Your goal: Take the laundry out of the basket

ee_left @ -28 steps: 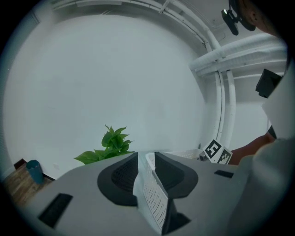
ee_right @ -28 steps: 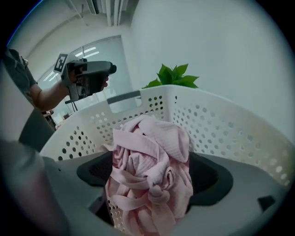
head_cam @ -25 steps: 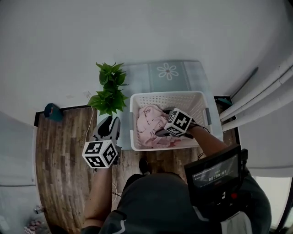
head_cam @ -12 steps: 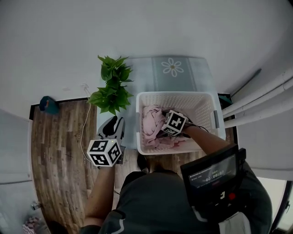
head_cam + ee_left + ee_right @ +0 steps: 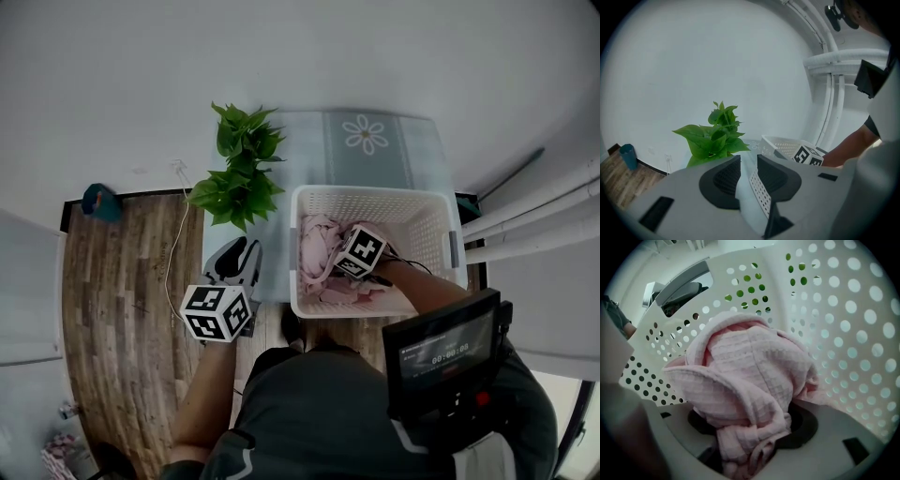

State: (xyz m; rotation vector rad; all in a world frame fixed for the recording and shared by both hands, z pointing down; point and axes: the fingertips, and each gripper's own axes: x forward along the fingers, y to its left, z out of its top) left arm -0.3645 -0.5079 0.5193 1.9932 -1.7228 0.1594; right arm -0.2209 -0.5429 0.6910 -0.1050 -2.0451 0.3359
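Observation:
A white perforated laundry basket (image 5: pixel 370 193) stands on the floor with pink waffle-weave laundry (image 5: pixel 319 246) inside. My right gripper (image 5: pixel 330 272) reaches down into the basket, under its marker cube (image 5: pixel 362 253). In the right gripper view its jaws are closing on a bunched fold of the pink laundry (image 5: pixel 750 376), which fills the gap at my right gripper (image 5: pixel 750 430) and touches the pads; the basket wall (image 5: pixel 843 319) curves behind. My left gripper (image 5: pixel 234 261) hovers outside the basket's left side. It is slightly open, and nothing sits between the pads of the left gripper (image 5: pixel 747 171).
A leafy green potted plant (image 5: pixel 239 178) stands just left of the basket. A pale mat with a flower print (image 5: pixel 366 141) lies beyond it. Wood flooring (image 5: pixel 122 272) runs to the left, with a small teal object (image 5: pixel 100 202). White pipes (image 5: pixel 534 225) are on the right.
The right gripper has sunk deeper into the basket onto the pink laundry. The head view has shifted slightly; the left gripper has stayed beside the basket.

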